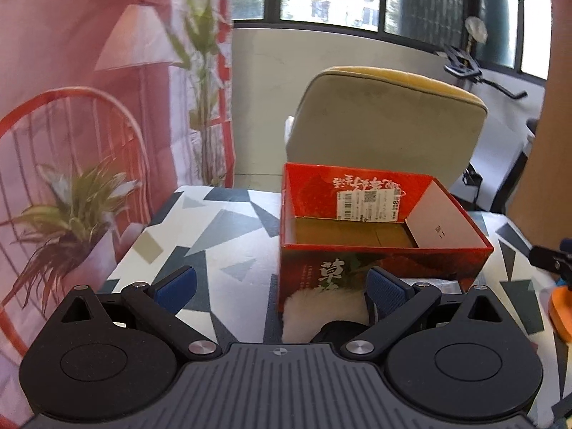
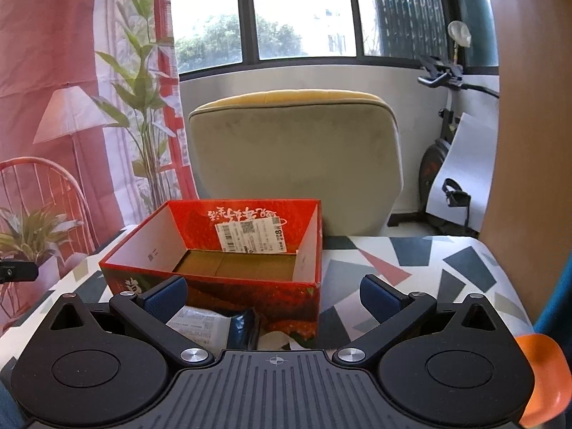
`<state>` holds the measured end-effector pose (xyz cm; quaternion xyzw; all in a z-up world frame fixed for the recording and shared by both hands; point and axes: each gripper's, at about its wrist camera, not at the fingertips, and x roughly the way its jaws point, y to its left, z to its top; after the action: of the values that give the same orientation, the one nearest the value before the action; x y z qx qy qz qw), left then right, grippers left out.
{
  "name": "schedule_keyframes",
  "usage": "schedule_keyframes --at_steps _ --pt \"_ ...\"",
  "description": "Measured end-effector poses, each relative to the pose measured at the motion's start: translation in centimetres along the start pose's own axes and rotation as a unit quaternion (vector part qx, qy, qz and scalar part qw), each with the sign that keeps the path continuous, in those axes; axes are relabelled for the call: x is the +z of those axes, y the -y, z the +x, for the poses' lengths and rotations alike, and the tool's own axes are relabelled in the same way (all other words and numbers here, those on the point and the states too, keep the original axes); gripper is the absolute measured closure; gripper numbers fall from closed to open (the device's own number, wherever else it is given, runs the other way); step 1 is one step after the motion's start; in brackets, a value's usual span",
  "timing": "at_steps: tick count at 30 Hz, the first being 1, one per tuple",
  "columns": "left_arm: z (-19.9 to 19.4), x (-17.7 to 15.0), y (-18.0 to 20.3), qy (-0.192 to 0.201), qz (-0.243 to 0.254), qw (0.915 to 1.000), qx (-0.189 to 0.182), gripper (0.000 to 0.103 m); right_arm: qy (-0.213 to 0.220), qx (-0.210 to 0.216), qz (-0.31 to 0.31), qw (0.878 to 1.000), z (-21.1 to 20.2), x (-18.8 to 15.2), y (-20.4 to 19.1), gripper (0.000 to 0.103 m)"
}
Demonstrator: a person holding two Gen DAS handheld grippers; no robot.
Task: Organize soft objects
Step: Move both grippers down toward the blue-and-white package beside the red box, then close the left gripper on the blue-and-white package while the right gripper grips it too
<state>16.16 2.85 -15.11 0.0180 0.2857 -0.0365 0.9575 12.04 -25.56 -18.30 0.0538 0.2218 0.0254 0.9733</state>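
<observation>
An open red cardboard box [image 1: 379, 264] [image 2: 221, 286] stands on the patterned table, with only its brown floor showing inside. In the left wrist view a white fluffy object [image 1: 321, 312] with a dark part lies against the box's near wall, between the fingers of my open left gripper [image 1: 282, 286]. In the right wrist view a dark blue packet with a white label [image 2: 218, 329] lies in front of the box, just inside the left finger of my open right gripper [image 2: 273, 295]. Neither gripper holds anything.
The table [image 2: 411, 268] carries a geometric grey, white and red cloth. A beige chair with a yellow top [image 2: 296, 157] stands behind it. A printed backdrop hangs at left, an exercise bike [image 2: 443, 164] at right. The other gripper's orange part [image 1: 561, 307] shows at right.
</observation>
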Motion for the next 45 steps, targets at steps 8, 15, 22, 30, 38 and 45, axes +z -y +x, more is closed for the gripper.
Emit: schedule_keyframes --at_steps 8,15,22,30,38,45 --pt "1.4 1.3 0.8 -0.003 0.019 0.9996 -0.019 0.032 -0.022 0.013 -0.003 1.0 2.3 0.0 0.7 0.033" --pt "3.7 2.8 2.9 -0.038 0.018 0.9969 -0.067 0.066 -0.052 0.028 -0.008 0.998 4.5 -0.8 1.1 0.08" --pt "4.8 4.8 4.9 -0.043 0.045 0.9946 -0.083 0.073 -0.07 0.05 -0.028 0.996 6.0 0.8 0.9 0.098" --pt "9.6 0.6 5.8 -0.153 0.077 0.9766 -0.13 0.073 -0.143 0.088 -0.029 0.985 8.9 -0.9 0.7 0.089" --pt "12.6 -1.5 5.8 -0.211 0.061 0.9603 -0.171 0.073 -0.188 0.124 -0.034 0.974 10.6 -2.5 -0.9 0.08" --pt "13.7 -1.8 6.2 -0.233 0.056 0.9521 -0.19 0.072 -0.213 0.142 -0.026 0.966 11.5 -3.1 -0.8 0.07"
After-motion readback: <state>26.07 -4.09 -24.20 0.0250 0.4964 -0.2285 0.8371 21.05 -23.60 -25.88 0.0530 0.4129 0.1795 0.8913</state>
